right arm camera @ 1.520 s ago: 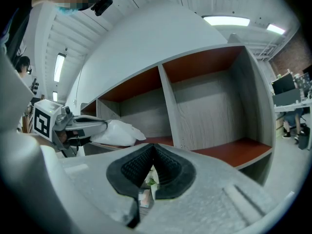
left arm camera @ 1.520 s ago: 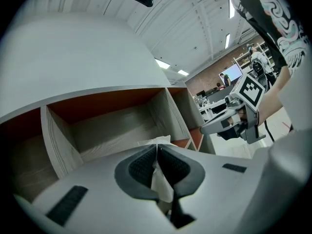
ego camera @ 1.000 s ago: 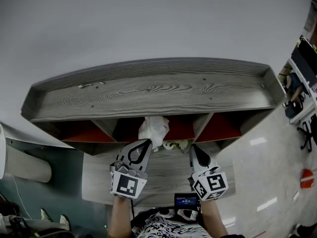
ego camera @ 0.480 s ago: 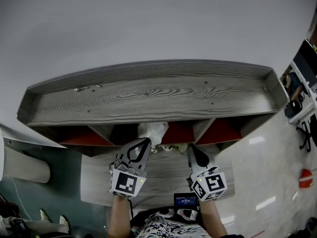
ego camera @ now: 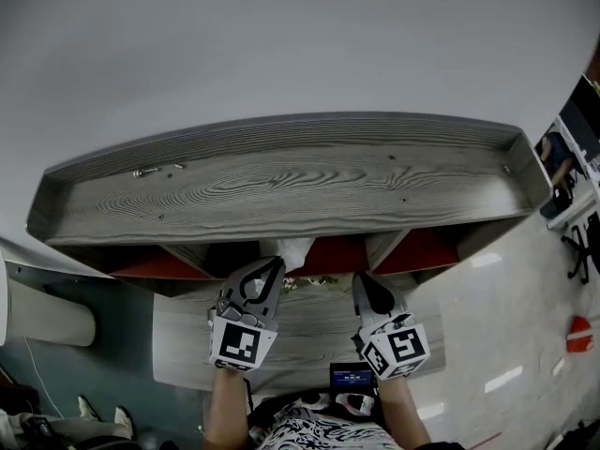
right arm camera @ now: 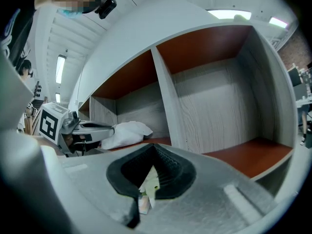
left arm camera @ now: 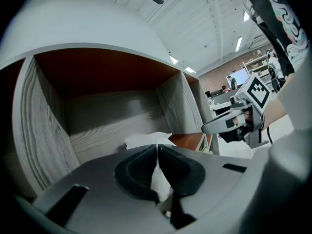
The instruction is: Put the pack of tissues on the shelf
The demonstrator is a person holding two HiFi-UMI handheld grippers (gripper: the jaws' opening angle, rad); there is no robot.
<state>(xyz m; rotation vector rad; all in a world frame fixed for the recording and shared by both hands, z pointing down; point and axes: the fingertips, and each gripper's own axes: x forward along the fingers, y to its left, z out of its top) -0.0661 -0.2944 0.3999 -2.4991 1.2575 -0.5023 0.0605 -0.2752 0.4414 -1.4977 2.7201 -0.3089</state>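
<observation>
The pack of tissues [ego camera: 289, 248] is soft and white, with a green-printed end [ego camera: 320, 278]. It pokes into the middle compartment of the grey wooden shelf [ego camera: 281, 190], mostly hidden under the top board. My left gripper [ego camera: 274, 266] is shut on the pack's white end [left arm camera: 146, 140], at the mouth of that compartment [left arm camera: 112, 116]. My right gripper [ego camera: 360, 281] sits just to the right, shut, with a green-and-white bit of the pack [right arm camera: 148, 183] pinched between its pads. The right gripper view shows the white pack [right arm camera: 126, 132] in the left gripper [right arm camera: 90, 127].
The shelf has several red-floored compartments [right arm camera: 253, 152] split by grey dividers [right arm camera: 168, 106]. A lower grey board [ego camera: 309, 331] lies under both grippers. A white wall [ego camera: 281, 45] stands behind the shelf. A shiny floor [ego camera: 516, 326] lies to the right.
Both grippers have pushed forward towards the shelf. The white pack has slid further under the top board, so less of it shows. Both jaws stay shut.
</observation>
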